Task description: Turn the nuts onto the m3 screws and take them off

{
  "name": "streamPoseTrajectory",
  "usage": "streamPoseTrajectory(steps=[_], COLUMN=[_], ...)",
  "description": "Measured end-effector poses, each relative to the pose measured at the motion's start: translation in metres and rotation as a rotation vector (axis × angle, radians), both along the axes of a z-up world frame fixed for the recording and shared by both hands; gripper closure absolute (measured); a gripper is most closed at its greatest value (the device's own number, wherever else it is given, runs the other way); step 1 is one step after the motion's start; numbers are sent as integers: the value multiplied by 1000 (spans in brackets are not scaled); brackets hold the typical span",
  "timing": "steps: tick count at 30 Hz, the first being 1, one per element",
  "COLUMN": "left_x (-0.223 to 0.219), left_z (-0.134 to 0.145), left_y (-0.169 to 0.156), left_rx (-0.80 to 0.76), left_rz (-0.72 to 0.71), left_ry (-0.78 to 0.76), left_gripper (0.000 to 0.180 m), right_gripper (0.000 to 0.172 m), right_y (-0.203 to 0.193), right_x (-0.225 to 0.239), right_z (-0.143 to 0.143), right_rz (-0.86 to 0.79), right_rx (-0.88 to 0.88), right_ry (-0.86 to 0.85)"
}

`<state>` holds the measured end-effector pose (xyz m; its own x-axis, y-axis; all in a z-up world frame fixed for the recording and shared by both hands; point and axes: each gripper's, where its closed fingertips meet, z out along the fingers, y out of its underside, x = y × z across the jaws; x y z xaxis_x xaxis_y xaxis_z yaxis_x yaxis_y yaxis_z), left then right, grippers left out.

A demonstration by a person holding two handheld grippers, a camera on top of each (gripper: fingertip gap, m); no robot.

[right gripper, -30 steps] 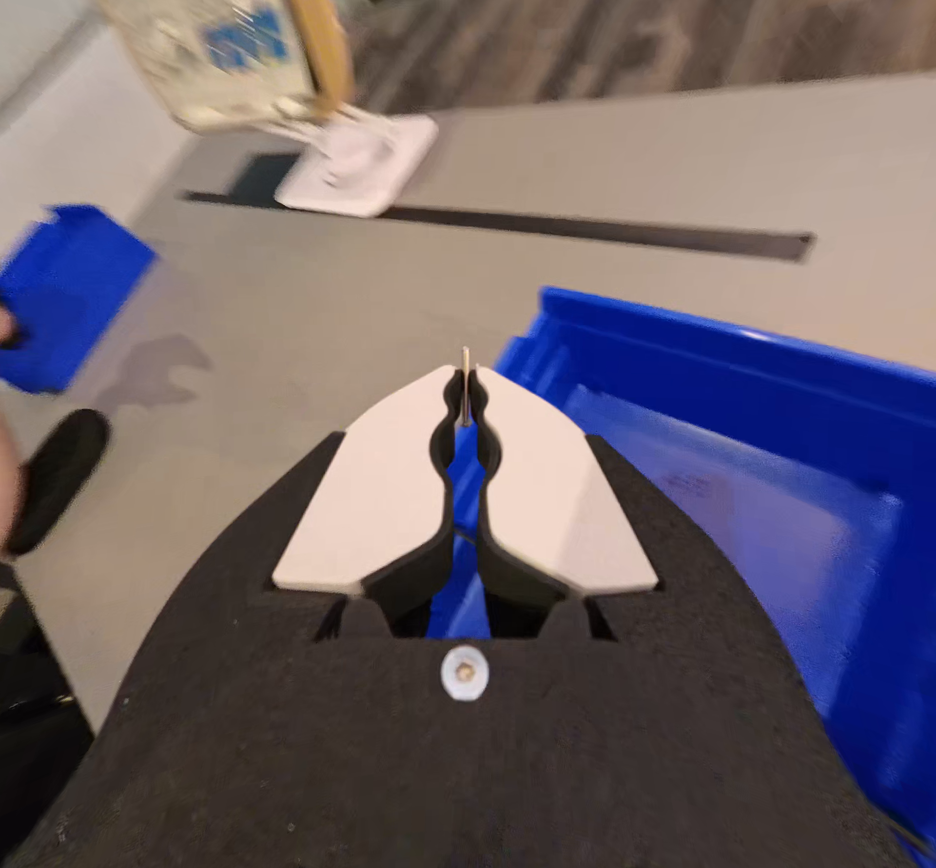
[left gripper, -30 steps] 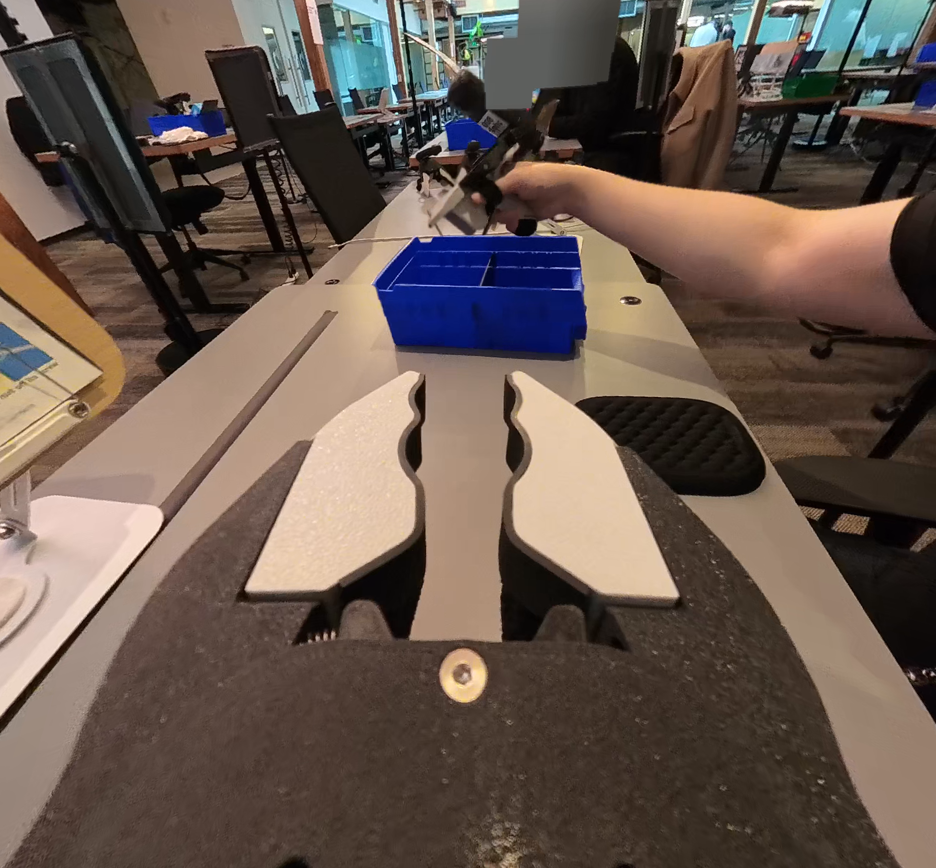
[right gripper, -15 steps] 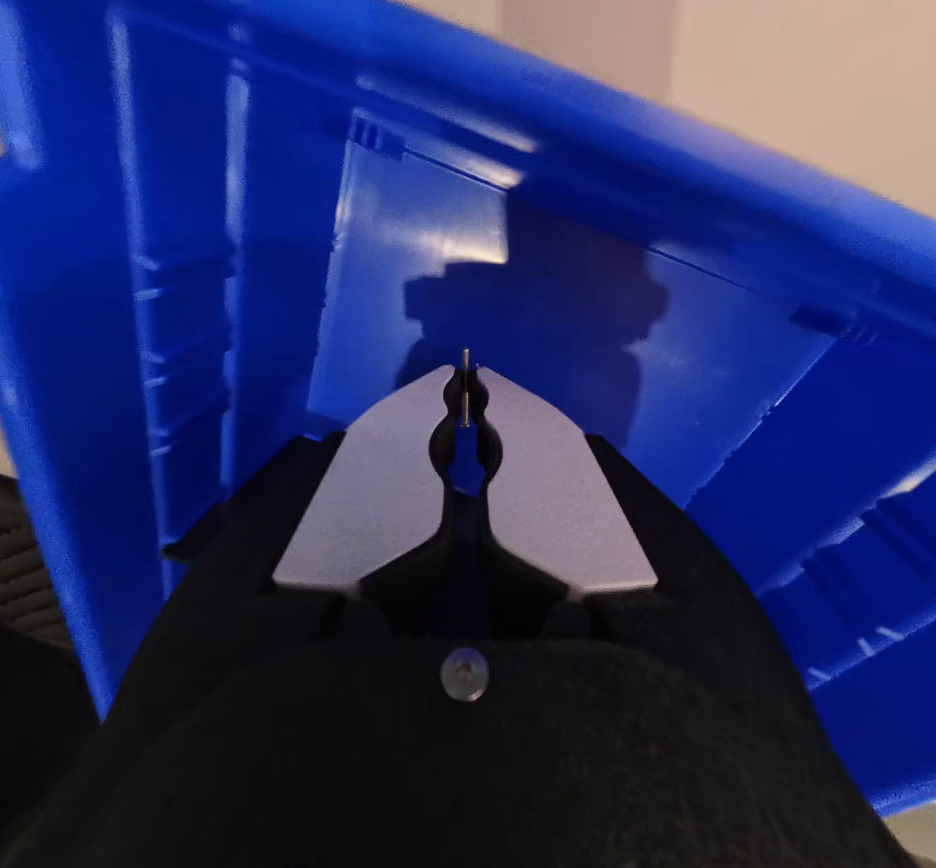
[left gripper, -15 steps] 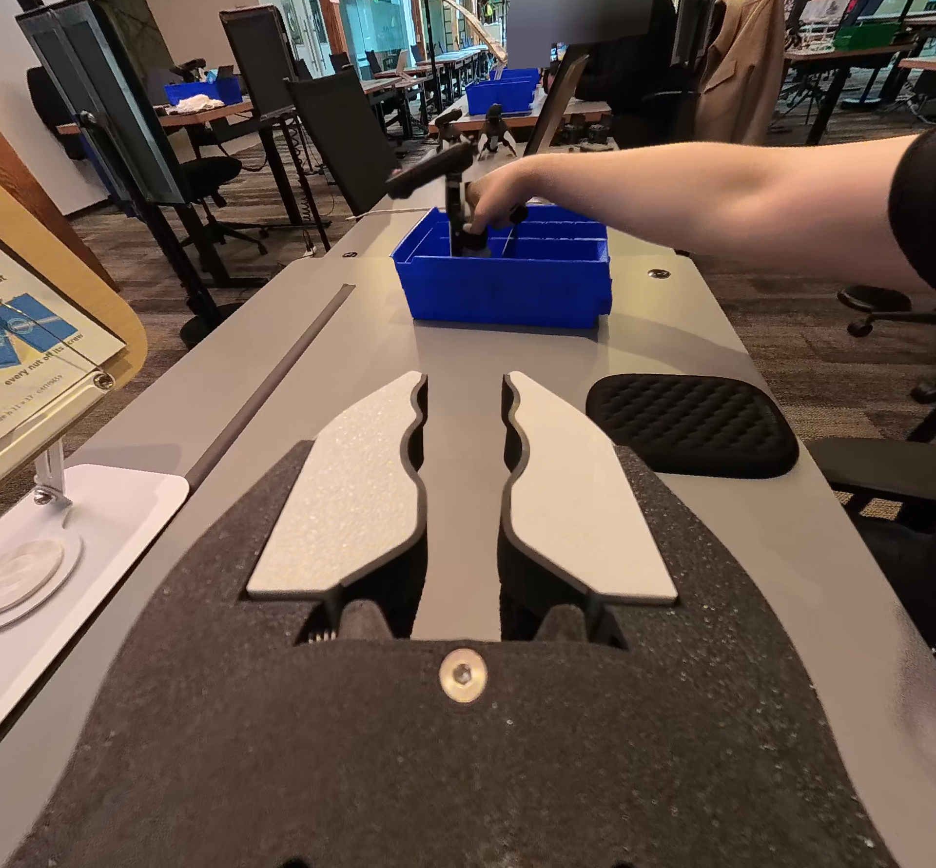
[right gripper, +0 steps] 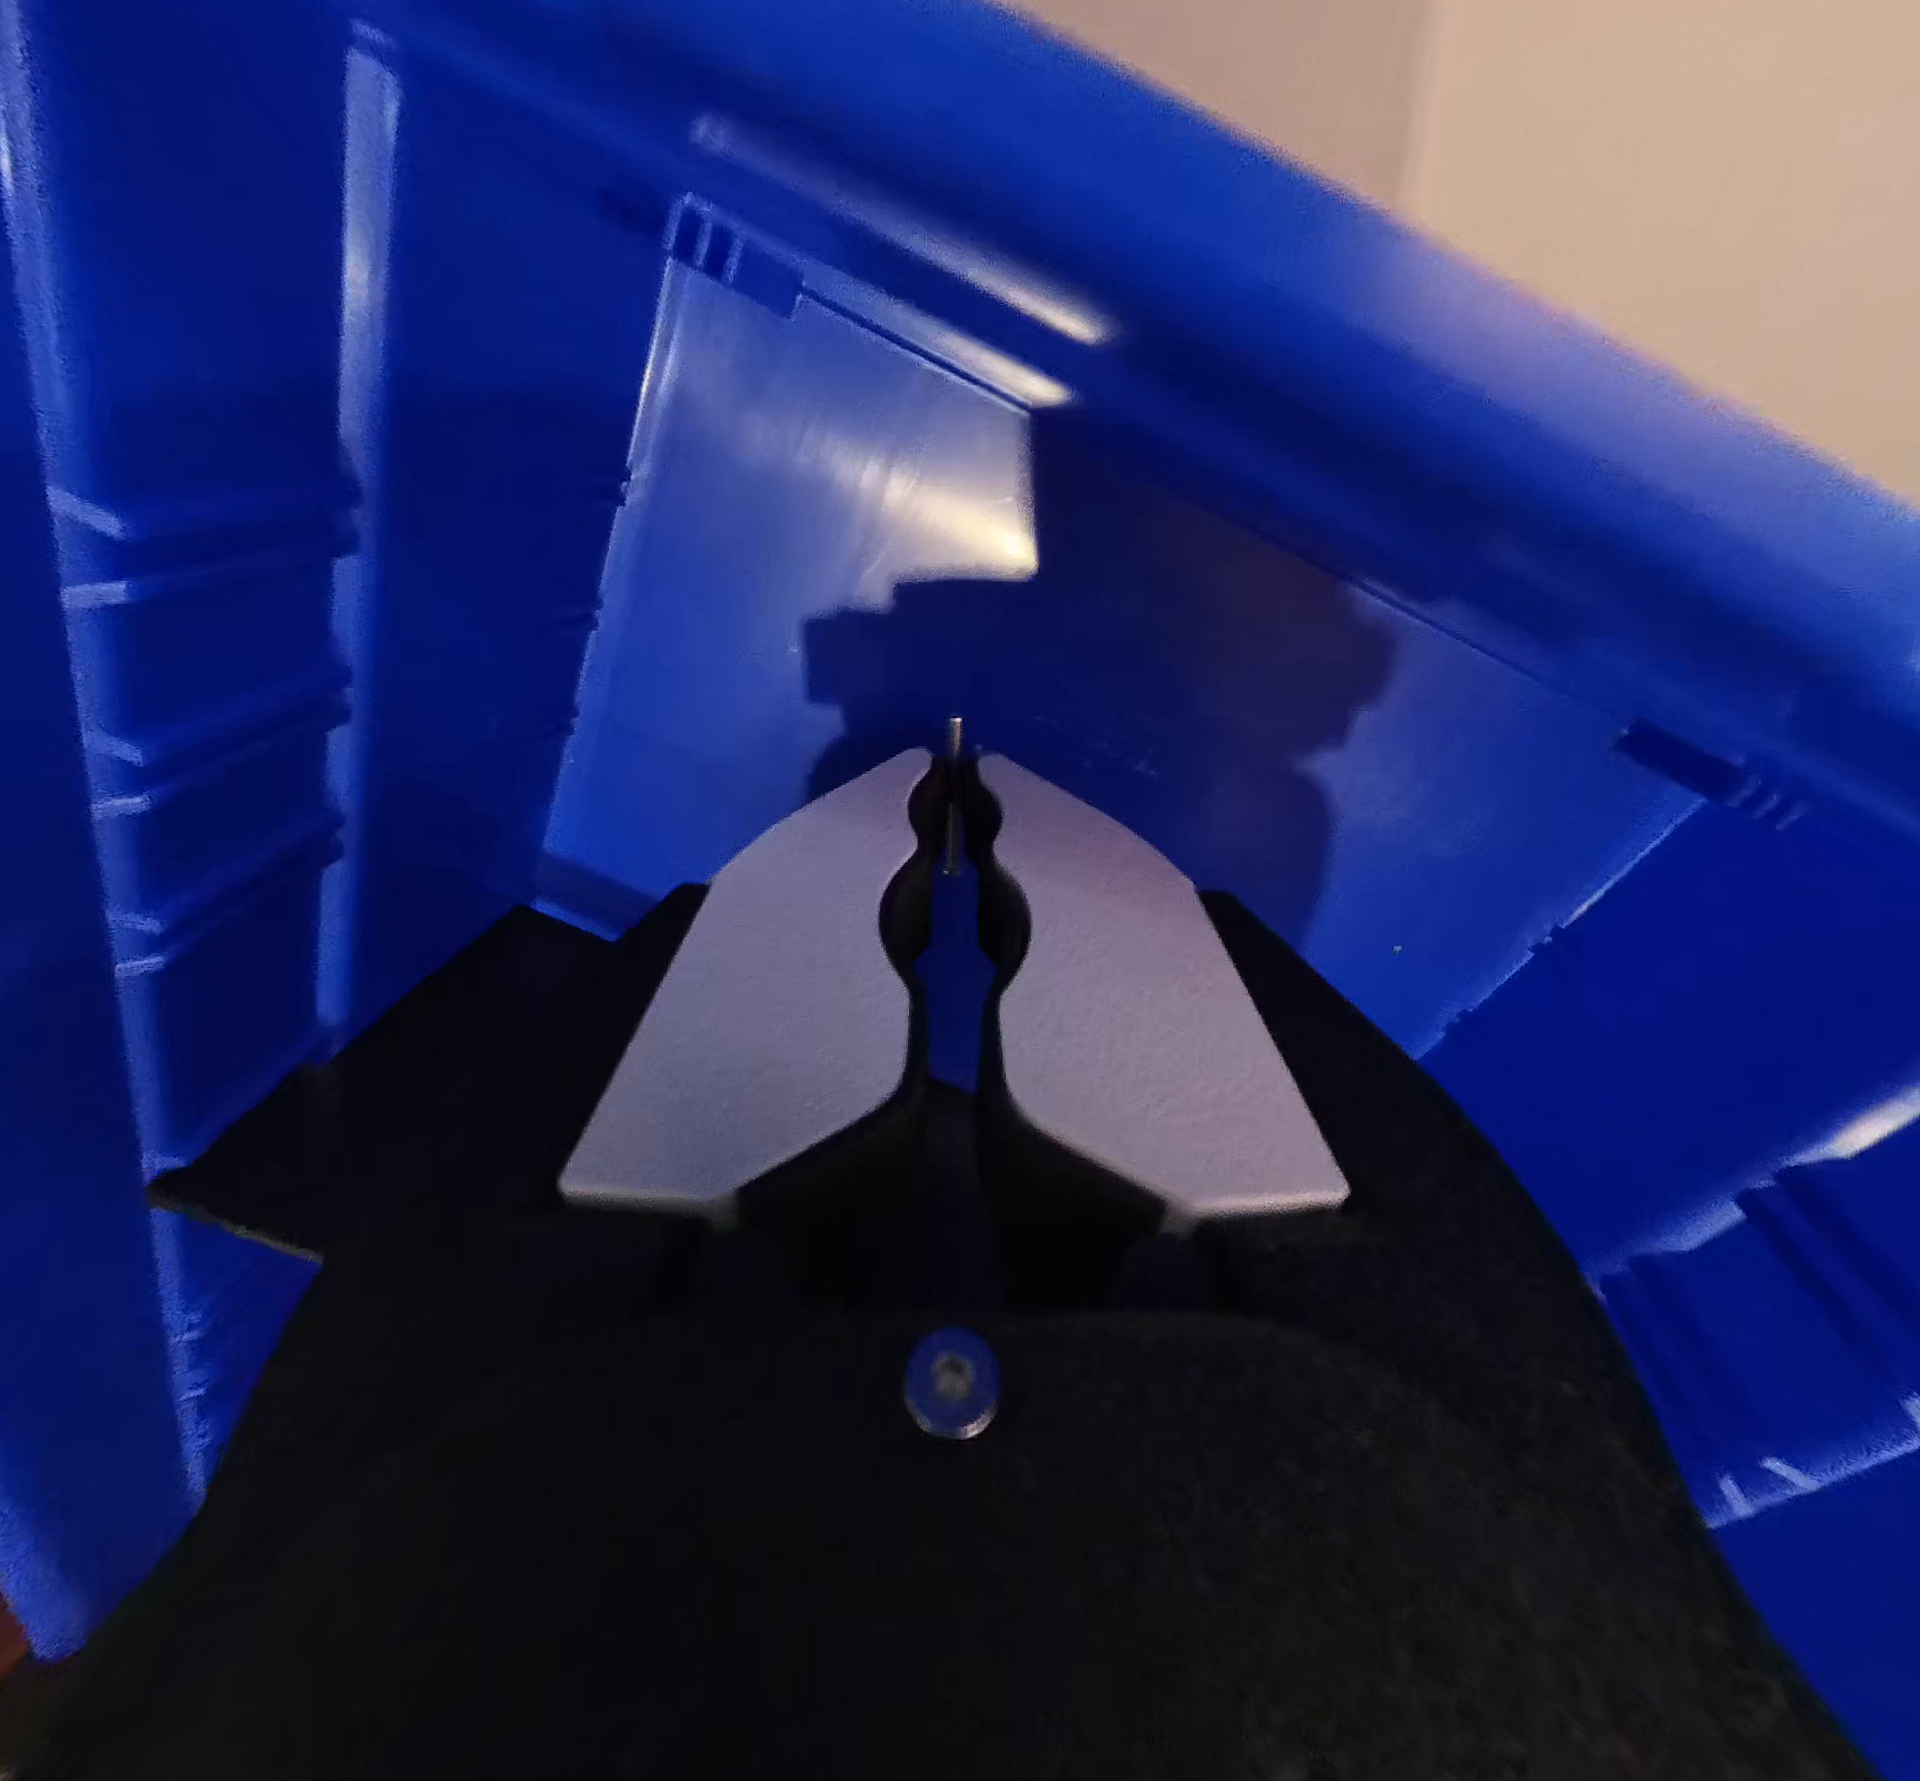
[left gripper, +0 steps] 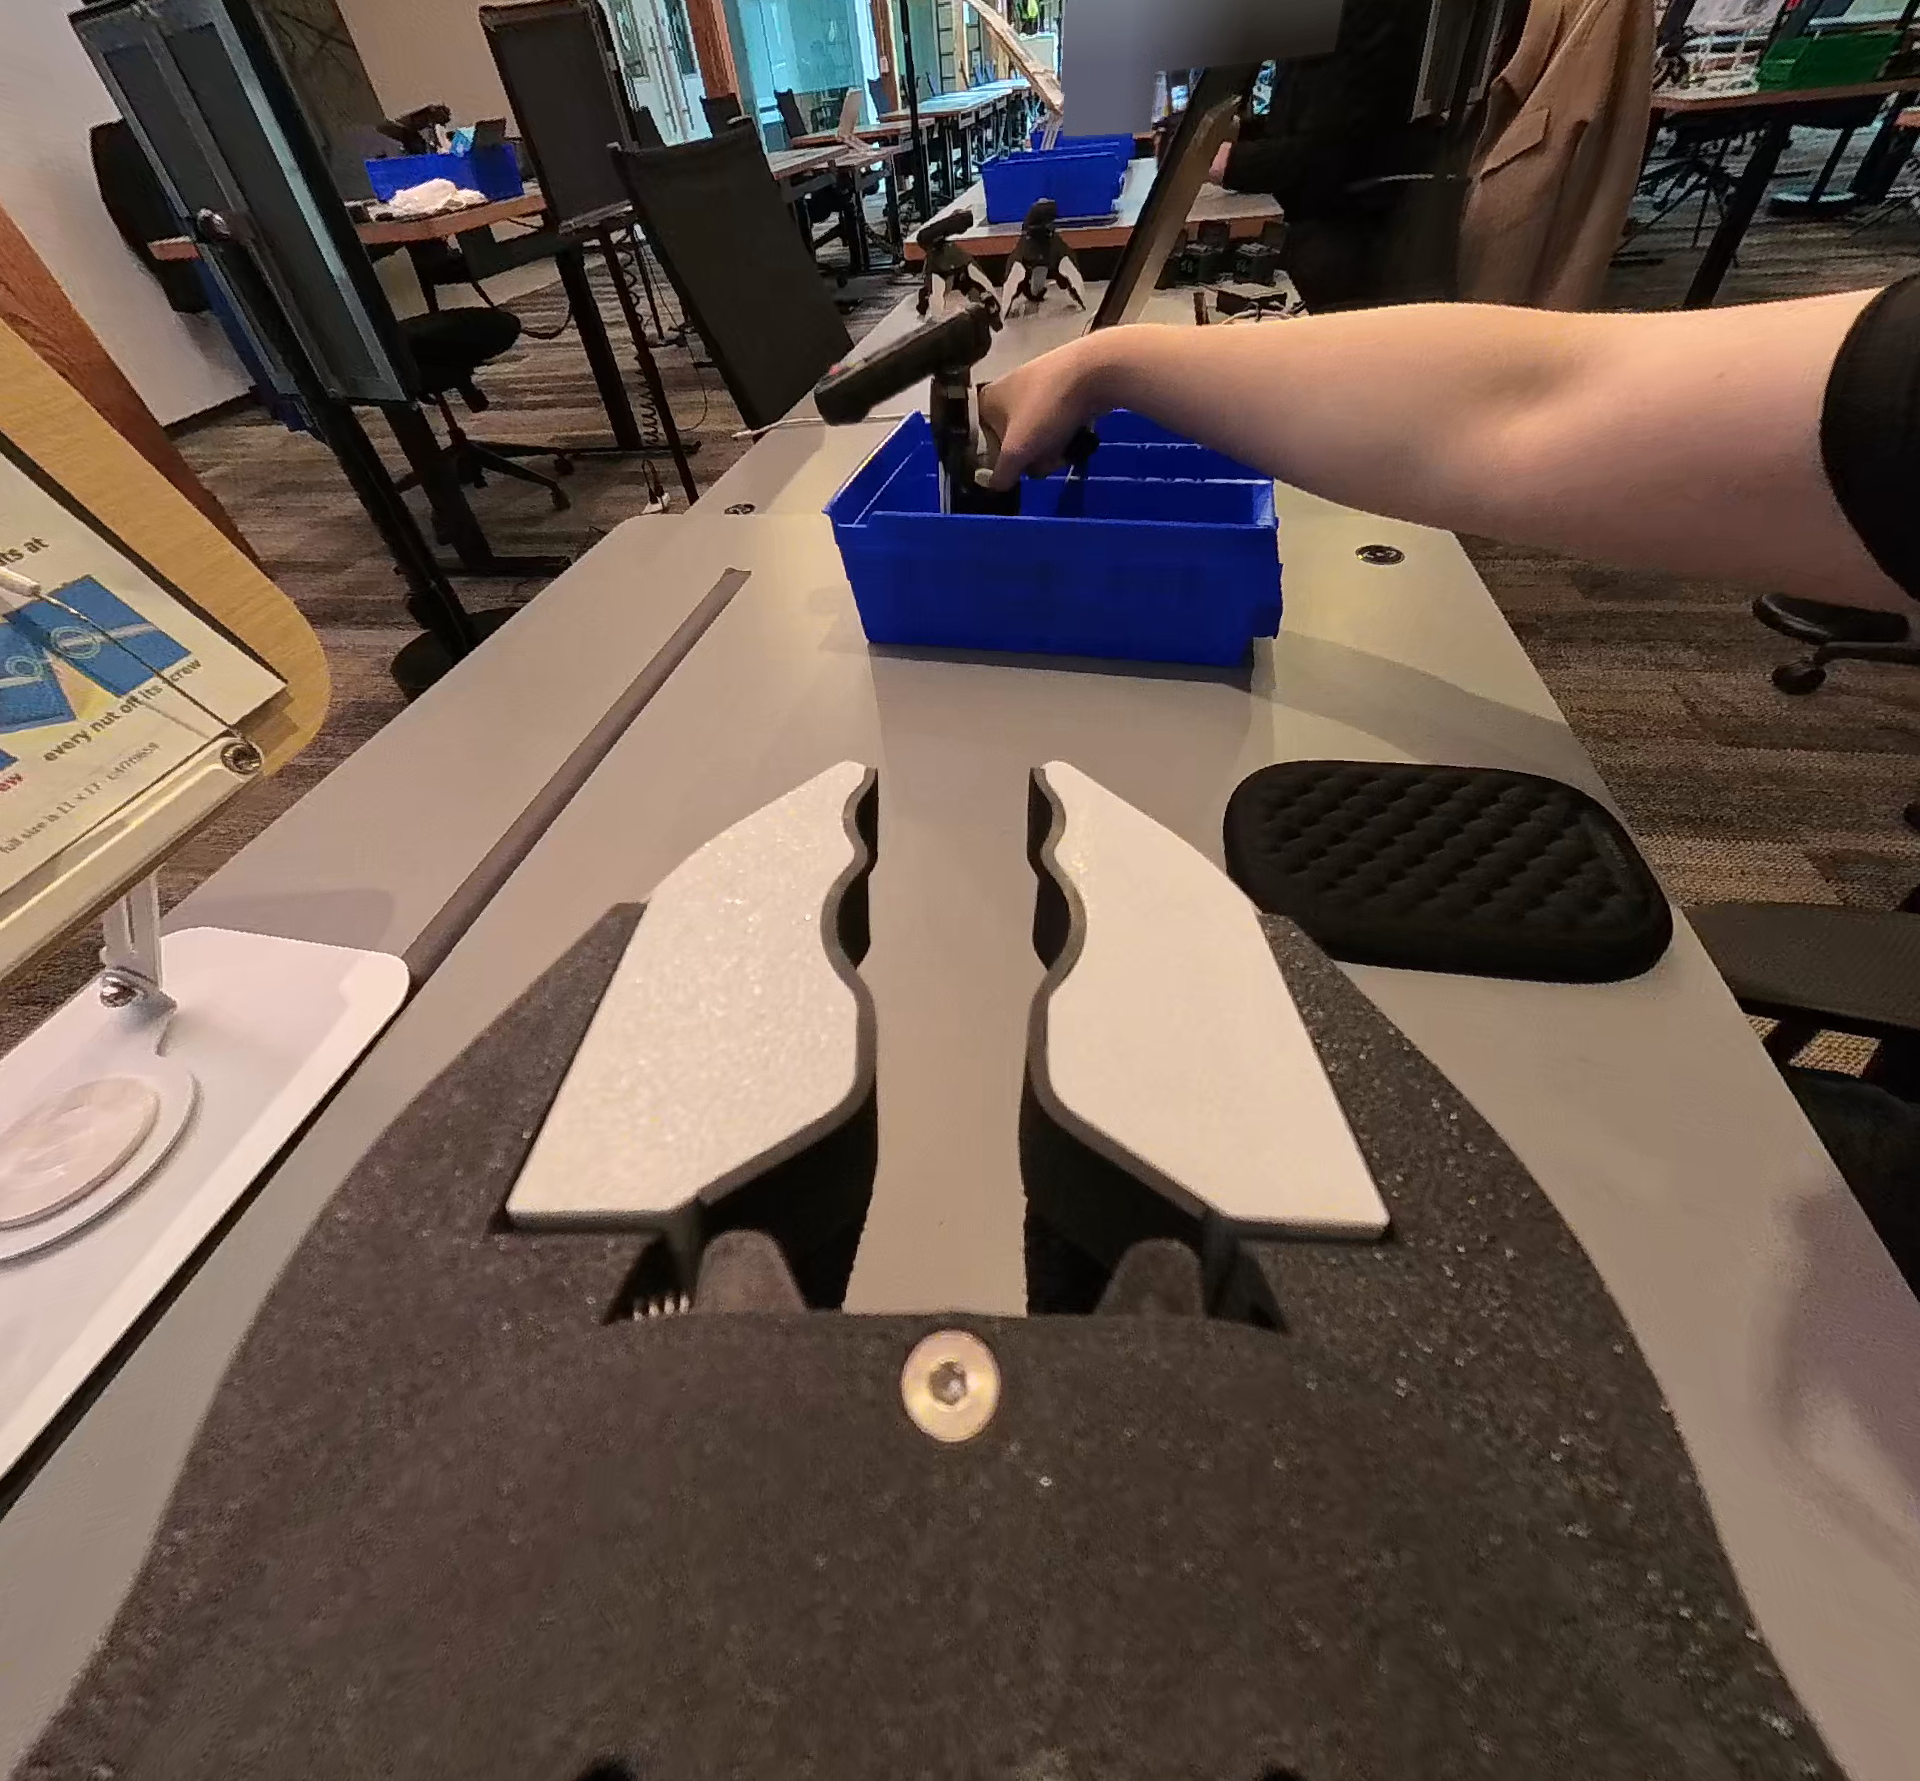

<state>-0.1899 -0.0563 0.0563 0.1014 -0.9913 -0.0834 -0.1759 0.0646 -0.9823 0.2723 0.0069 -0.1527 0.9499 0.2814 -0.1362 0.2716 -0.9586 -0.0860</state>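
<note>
Right claw pinches a thin metal pin inside the blue bin; left claw waits bare over the table.

The right gripper (right gripper: pixel 951 765) is closed almost fully, its pads pressing a slim metal pin (right gripper: pixel 951 801) whose long axis runs along the fingers, tip poking out toward 12 o'clock at the floor of the blue bin (right gripper: pixel 1299 297). Judged from here, keeping the pin low and steady over that compartment suits a clean drop. In the left wrist view, the left gripper (left gripper: pixel 951 775) stands partly open on nothing above the grey table (left gripper: pixel 644 796), bin at 12 o'clock, black pad (left gripper: pixel 1444 869) at 3 o'clock, sign stand (left gripper: pixel 125 1035) at 9 o'clock.
</note>
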Motion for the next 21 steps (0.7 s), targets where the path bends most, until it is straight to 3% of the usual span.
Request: streamPoseTrajectory(steps=[8,12,16,21], left_x=[0,-5,-12,-20], left_z=[3,9,14,19], left_y=[-3,-1,2,12], left_rx=[18,22,29,41], left_rz=[1,12,34,93], left_ry=[2,-22,-41,-64], left_gripper=[153,153,153,153], right_gripper=[162,165,168,165], right_y=[2,5,16,21], right_x=[0,6,6,-37], right_z=[0,23,91,237], right_rz=[-8,-10,-20,35], right_rx=[34,122,385,963], right_ry=[4,-31,-66,-171])
